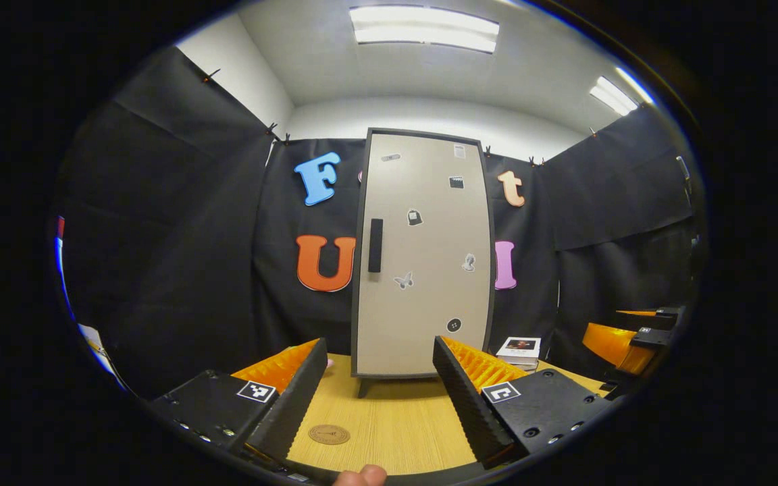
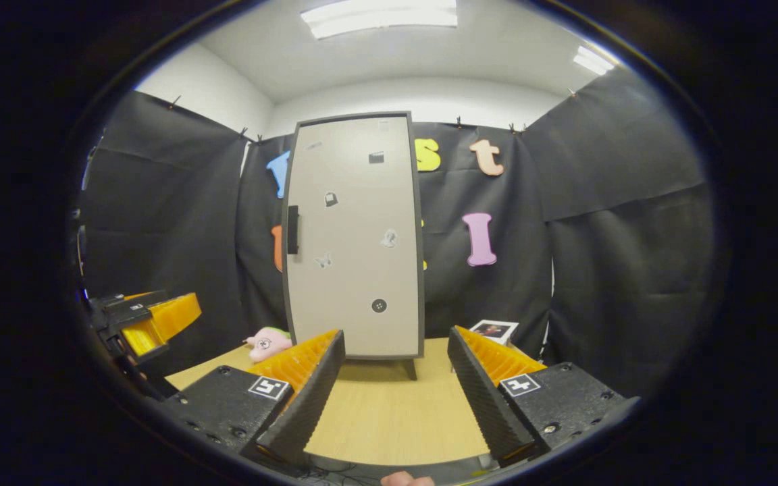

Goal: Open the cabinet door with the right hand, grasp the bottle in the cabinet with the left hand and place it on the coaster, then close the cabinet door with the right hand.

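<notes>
The cabinet door (image 2: 354, 236) is standing shut at the centre of the right gripper view, its dark vertical handle (image 2: 292, 229) sitting on the left edge. It looks a rigid, light panel, probably swinging easily; that handle is the place to grip. The bottle is presumably waiting behind it, hidden. The coaster (image 1: 329, 434) is lying at the bottom centre of the left gripper view on the wooden table (image 1: 396, 418). The right gripper (image 2: 396, 391) and left gripper (image 1: 379, 398) are both gaping wide, holding nothing.
</notes>
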A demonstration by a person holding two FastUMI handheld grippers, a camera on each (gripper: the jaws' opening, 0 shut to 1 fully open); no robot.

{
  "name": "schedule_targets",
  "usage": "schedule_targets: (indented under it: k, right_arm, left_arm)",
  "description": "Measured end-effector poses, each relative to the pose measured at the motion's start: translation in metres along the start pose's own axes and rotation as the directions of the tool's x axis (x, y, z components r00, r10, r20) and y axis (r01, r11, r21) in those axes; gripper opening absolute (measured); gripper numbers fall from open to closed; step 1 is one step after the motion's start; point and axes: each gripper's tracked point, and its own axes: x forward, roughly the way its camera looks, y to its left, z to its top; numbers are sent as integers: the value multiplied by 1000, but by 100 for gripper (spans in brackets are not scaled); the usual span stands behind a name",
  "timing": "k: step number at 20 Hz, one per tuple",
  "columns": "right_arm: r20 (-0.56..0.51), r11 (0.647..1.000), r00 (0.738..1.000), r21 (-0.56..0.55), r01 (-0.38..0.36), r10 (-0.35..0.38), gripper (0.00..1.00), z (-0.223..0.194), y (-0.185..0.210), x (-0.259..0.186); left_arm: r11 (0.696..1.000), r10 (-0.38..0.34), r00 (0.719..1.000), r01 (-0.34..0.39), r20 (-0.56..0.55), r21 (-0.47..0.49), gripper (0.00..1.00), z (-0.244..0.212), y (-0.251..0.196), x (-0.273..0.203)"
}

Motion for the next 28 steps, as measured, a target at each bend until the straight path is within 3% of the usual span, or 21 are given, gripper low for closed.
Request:
schedule_targets:
  k: [5,6,7,13,15,18,19,24,26,28]
  right_arm:
    - [4,1000,1000,8,-1,1,98,2,4,5]
    - [5,1000,1000,8,0,0,94,3,5,6]
    - [5,1000,1000,10,0,0,98,3,6,8]
    - [-5,1000,1000,3,-10,10,98,7,12,24]
    - [-15,999,999,12,-49,49,94,9,20,36]
    - [-42,991,990,30,-132,134,99,20,39,63]
    - [-42,987,986,33,-159,161,94,28,46,74]
    - [-61,951,950,44,-305,307,99,71,105,135]
    - [-52,940,939,34,-340,341,94,89,128,160]
    - [-48,932,931,11,-363,363,98,103,150,185]
  left_arm:
    - [1000,12,1000,-12,-1,-10,95,1,9,5]
    - [1000,13,1000,-13,-1,-10,95,0,10,6]
    - [1000,15,1000,-15,-2,-7,95,-1,12,8]
    - [999,32,999,-32,-21,2,95,-8,25,18]
    - [1000,31,999,-30,-25,6,95,-12,27,18]
    - [1000,28,999,-28,-42,6,95,-20,28,17]
    - [999,32,998,-32,-47,7,95,-22,31,18]
    - [999,43,998,-42,-47,24,95,-24,35,16]
    - [999,43,998,-42,-42,21,95,-22,36,16]
    - [999,44,998,-43,-47,28,95,-23,37,16]
